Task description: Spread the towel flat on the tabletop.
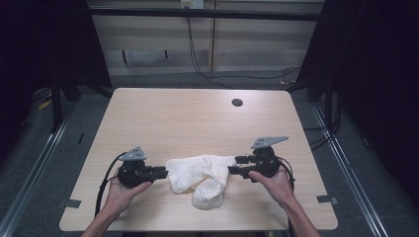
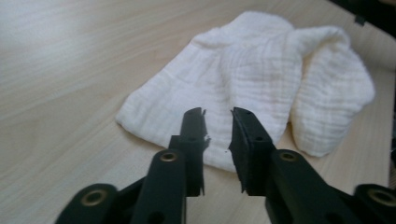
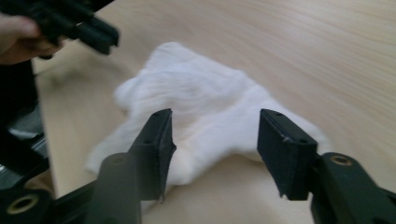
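Observation:
A crumpled white cloth [image 1: 200, 175] lies on the wooden table [image 1: 197, 118] near its front edge, between the two hands. My left gripper [image 1: 163, 173] lies level at the cloth's left edge. In the left gripper view its jaws [image 2: 218, 116] stand a narrow gap apart with nothing between them, and the cloth [image 2: 261, 70] is just beyond. My right gripper [image 1: 233, 165] is at the cloth's right edge, a little above the table. Its jaws [image 3: 215, 121] stand wide apart over the cloth [image 3: 201, 102], holding nothing. The left gripper [image 3: 88, 30] appears blurred at the top left of that view.
A round cable hole [image 1: 237, 102] sits in the table's far right part. Bare wood stretches from the cloth to the far edge. Cables trail from both grippers off the front edge. Dark floor and metal rails flank the table.

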Demonstrator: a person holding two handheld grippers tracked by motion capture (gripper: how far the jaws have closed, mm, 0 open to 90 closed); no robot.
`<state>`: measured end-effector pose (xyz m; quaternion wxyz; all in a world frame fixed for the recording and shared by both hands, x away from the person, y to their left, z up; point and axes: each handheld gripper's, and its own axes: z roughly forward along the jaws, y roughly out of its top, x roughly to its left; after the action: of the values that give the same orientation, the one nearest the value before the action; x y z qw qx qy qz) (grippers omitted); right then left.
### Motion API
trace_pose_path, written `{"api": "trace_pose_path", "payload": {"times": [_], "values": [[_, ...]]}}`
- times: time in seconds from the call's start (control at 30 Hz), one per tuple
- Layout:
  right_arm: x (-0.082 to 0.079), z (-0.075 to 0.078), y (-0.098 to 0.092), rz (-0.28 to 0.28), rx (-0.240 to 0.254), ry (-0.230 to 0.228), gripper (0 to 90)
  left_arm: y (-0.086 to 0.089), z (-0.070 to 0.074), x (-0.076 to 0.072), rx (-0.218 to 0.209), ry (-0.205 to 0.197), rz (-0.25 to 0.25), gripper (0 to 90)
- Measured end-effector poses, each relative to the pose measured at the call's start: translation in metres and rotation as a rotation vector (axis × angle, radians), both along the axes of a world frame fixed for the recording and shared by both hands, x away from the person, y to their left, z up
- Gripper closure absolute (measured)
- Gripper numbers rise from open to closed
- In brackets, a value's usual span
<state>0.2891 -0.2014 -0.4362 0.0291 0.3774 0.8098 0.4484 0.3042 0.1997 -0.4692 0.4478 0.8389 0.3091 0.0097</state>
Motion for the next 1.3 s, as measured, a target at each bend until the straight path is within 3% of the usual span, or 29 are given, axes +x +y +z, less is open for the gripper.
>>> {"api": "trace_pose_path", "payload": {"times": [0.03, 0.07, 0.17, 0.2, 0.3, 0.4, 0.47, 0.57, 0.63, 0.67, 0.7, 0.73, 0.83, 0.87, 0.93, 1.0, 1.1, 1.13, 1.17, 1.2, 1.3], "values": [[0.000, 0.000, 0.000, 0.000, 0.000, 0.000, 47.3, 0.000, 0.000, 0.000, 0.000, 0.000, 0.000, 72.3], [0.012, -0.005, -0.013, -0.049, -0.014, 0.007, 52.3, -0.004, -0.006, 0.001, 0.016, 0.014, -0.006, 72.3], [0.024, -0.011, -0.021, -0.077, -0.023, 0.012, 57.3, -0.010, -0.011, 0.002, 0.027, 0.025, -0.024, 72.4], [0.033, -0.018, -0.024, -0.106, -0.054, 0.018, 59.8, -0.014, -0.015, 0.002, 0.057, 0.027, -0.045, 73.3], [0.041, -0.025, -0.025, -0.106, -0.059, 0.033, 62.3, -0.015, -0.018, 0.003, 0.067, 0.029, -0.043, 74.2], [0.049, -0.041, -0.019, -0.103, -0.073, 0.061, 62.4, -0.014, -0.026, 0.006, 0.071, 0.060, -0.039, 72.5], [0.051, -0.044, -0.017, -0.100, -0.075, 0.065, 62.3, -0.016, -0.027, 0.005, 0.062, 0.065, -0.042, 72.3], [0.054, -0.055, -0.012, -0.103, -0.088, 0.081, 62.3, -0.021, -0.029, 0.003, 0.107, 0.059, -0.059, 70.4], [0.055, -0.060, -0.010, -0.106, -0.105, 0.085, 61.9, -0.019, -0.027, 0.003, 0.100, 0.058, -0.050, 70.3], [0.055, -0.063, -0.010, -0.105, -0.110, 0.087, 61.4, -0.014, -0.023, 0.006, 0.080, 0.055, -0.017, 69.6], [0.055, -0.063, -0.010, -0.105, -0.110, 0.087, 61.4, -0.014, -0.023, 0.006, 0.080, 0.055, -0.017, 69.2], [0.054, -0.064, -0.011, -0.103, -0.125, 0.072, 60.6, -0.004, -0.018, 0.010, 0.043, 0.053, 0.026, 68.9], [0.053, -0.063, -0.011, -0.104, -0.150, 0.060, 59.2, 0.001, -0.013, 0.015, 0.042, 0.033, 0.039, 67.1], [0.053, -0.063, -0.011, -0.105, -0.156, 0.058, 59.4, 0.005, -0.011, 0.020, 0.062, 0.014, 0.054, 67.1], [0.053, -0.064, -0.012, -0.100, -0.152, 0.055, 59.2, 0.012, -0.010, 0.030, 0.046, 0.024, 0.086, 66.6], [0.052, -0.064, -0.011, -0.109, -0.157, 0.052, 60.6, 0.013, -0.011, 0.039, 0.031, 0.023, 0.093, 66.1], [0.052, -0.064, -0.010, -0.107, -0.166, 0.038, 65.6, 0.007, -0.016, 0.050, 0.057, 0.034, 0.090, 64.2], [0.053, -0.065, -0.011, -0.104, -0.163, 0.039, 69.9, 0.004, -0.018, 0.053, 0.022, 0.057, 0.092, 62.5], [0.053, -0.065, -0.011, -0.104, -0.163, 0.039, 69.9, 0.004, -0.018, 0.053, 0.022, 0.057, 0.092, 62.5], [0.052, -0.064, -0.009, -0.091, -0.172, 0.034, 73.2, -0.004, -0.020, 0.051, 0.058, 0.044, 0.073, 62.3], [0.051, -0.065, -0.007, -0.072, -0.168, 0.031, 77.8, -0.005, -0.024, 0.053, 0.066, 0.057, 0.068, 61.3]]}}
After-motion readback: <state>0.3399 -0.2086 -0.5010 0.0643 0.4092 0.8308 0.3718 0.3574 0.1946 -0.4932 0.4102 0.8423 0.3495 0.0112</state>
